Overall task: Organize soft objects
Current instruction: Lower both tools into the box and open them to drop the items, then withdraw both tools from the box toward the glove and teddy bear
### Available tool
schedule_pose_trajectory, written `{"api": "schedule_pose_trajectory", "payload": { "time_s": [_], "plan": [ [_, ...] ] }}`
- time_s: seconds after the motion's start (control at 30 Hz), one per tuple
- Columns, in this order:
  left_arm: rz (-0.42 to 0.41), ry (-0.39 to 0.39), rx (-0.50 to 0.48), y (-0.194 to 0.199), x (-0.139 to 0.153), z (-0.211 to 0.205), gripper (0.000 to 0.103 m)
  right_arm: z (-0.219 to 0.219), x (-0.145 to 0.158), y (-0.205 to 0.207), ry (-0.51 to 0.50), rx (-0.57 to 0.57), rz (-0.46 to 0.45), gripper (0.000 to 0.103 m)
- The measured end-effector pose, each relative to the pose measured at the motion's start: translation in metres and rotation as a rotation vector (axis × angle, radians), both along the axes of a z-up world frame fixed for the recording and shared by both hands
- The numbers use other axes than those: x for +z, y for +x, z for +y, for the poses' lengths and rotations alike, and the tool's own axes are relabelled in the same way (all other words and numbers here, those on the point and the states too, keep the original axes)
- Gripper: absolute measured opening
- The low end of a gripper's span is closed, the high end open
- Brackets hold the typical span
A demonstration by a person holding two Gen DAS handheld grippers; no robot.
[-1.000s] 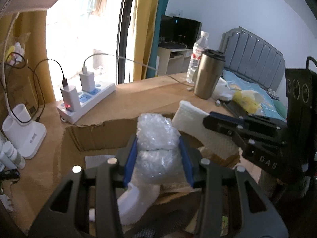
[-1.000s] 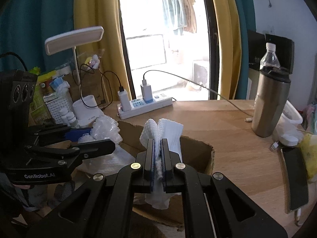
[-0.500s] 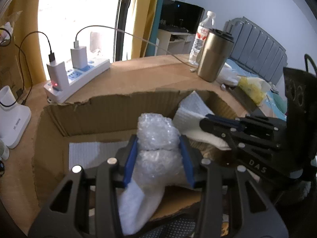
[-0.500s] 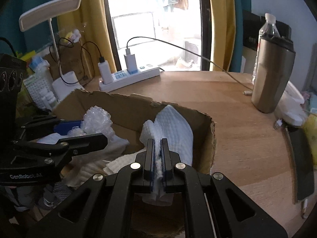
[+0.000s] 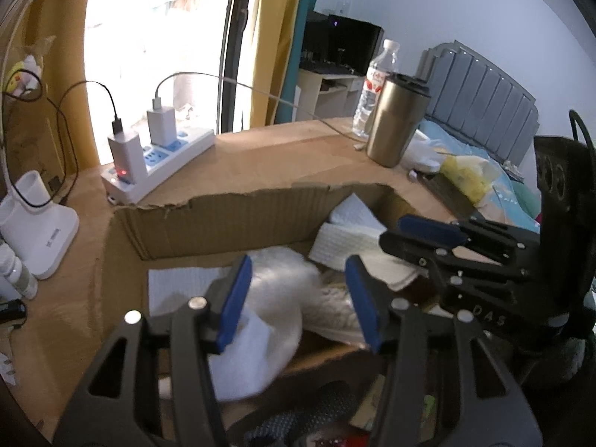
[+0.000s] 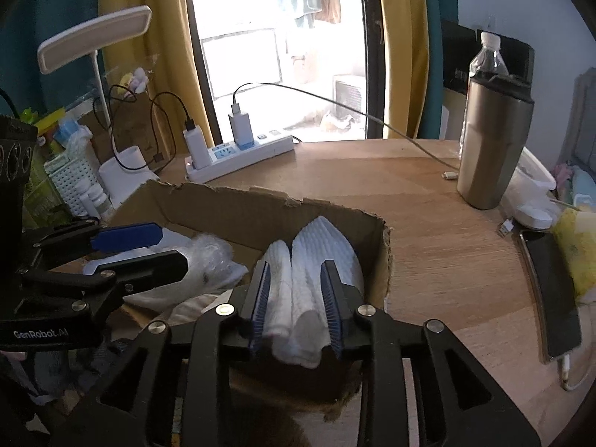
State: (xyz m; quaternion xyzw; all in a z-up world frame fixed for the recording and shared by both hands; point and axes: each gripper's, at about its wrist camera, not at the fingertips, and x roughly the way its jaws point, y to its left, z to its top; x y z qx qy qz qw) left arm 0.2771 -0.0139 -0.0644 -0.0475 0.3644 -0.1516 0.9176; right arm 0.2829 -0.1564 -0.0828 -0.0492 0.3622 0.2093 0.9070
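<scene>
Cardboard box as the landmark. Left gripper spread wide over its middle, clutching nothing; bubble wrap lying loose inside, blurred. Right gripper parted too, white foam sheet slack between its pads, resting against the box's right wall. Steel tumbler well beyond, on the desk.

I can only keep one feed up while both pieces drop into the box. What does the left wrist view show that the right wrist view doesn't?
Only the left wrist view: the left tongs open from behind, the blurred bubble wrap between them, a grey headboard.

Only the right wrist view: the right tongs open around the white folded cloth, a desk lamp, a phone.

Both: the cardboard box, power strip, steel tumbler, water bottle.
</scene>
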Motion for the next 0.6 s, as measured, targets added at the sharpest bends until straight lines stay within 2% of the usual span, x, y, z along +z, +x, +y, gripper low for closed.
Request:
{"api": "schedule_pose_trajectory", "payload": {
  "time_s": [0.17, 0.53, 0.57, 0.6],
  "plan": [
    [-0.033, -0.006, 0.005, -0.015, 0.012, 0.004, 0.054, 0.0, 0.012, -0.013, 0.001, -0.004, -0.022, 0.041],
    [-0.09, 0.003, 0.018, -0.052, 0.033, 0.01, 0.055, 0.002, 0.036, -0.047, 0.007, 0.002, -0.068, 0.048],
    [-0.095, 0.004, 0.022, -0.056, 0.034, 0.011, 0.055, 0.003, 0.037, -0.05, 0.007, 0.003, -0.071, 0.049],
    [-0.099, 0.004, 0.026, -0.059, 0.036, 0.012, 0.061, 0.004, 0.038, -0.053, 0.008, 0.003, -0.073, 0.049]
  ]
}}
